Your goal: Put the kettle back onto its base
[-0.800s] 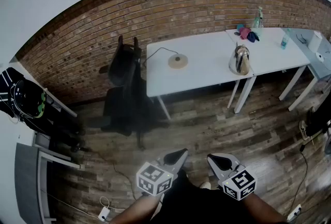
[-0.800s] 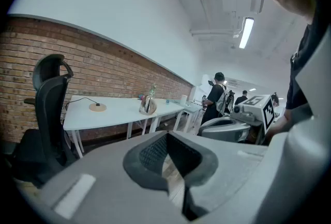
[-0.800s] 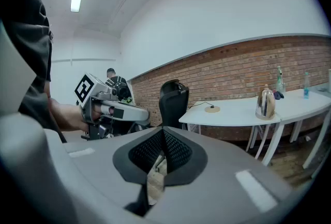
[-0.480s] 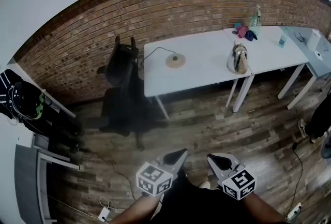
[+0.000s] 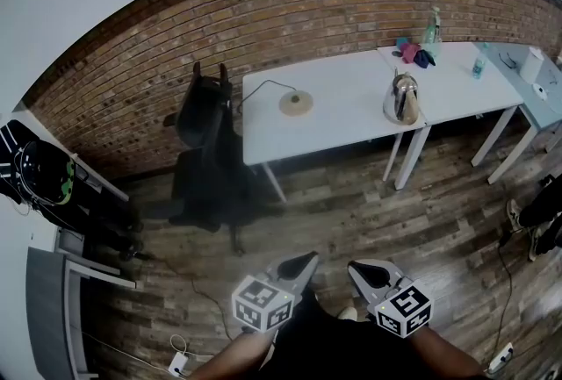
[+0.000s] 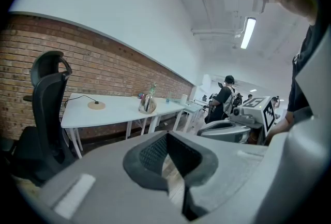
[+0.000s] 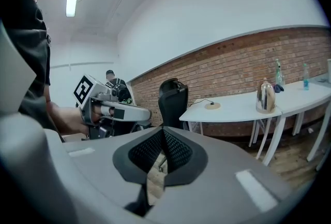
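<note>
A rough red-brick wall (image 5: 263, 10) curves across the top of the head view above a floor of worn wooden planks (image 5: 351, 211). A smooth white table (image 5: 342, 119) stands against the wall at the upper centre. The kettle (image 5: 404, 99), a rounded shiny steel body, sits at the table's right end, well apart from its base (image 5: 297, 103), a flat pale disc with a thin dark cord, towards the table's left. A black mesh-backed office chair (image 5: 206, 141) stands left of the table. At the bottom centre, the left gripper (image 6: 166, 135) and right gripper (image 7: 164, 131) each have their ribbed dark pads closed together, gripping nothing.
</note>
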The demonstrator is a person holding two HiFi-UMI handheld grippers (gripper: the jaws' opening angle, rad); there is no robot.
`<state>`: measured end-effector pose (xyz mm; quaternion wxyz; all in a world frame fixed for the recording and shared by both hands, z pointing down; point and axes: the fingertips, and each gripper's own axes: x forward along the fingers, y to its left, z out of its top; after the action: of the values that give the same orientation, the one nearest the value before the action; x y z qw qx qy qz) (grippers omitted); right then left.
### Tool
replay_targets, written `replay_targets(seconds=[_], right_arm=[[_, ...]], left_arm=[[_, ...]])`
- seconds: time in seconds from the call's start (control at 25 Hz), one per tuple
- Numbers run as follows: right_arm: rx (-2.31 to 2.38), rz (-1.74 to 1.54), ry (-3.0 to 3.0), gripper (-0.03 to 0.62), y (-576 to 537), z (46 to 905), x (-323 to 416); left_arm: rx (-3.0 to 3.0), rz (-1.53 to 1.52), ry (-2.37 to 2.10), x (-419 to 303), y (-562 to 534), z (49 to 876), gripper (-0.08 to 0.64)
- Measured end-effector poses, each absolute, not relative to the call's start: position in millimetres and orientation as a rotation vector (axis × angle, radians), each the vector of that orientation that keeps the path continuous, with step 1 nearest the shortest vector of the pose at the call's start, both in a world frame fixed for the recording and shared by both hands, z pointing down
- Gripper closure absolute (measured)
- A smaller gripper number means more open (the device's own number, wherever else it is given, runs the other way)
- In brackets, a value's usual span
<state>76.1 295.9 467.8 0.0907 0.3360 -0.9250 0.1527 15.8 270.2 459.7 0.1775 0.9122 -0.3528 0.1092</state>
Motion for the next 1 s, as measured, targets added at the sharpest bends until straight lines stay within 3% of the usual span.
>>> replay_targets(seconds=[1.0], right_arm=[[1.017,0.467,-2.764,0.566,296.3,471.4,82.4]], left_arm=[[2.594,0.292,-1.024,19.3,269.0,457.5,0.560]])
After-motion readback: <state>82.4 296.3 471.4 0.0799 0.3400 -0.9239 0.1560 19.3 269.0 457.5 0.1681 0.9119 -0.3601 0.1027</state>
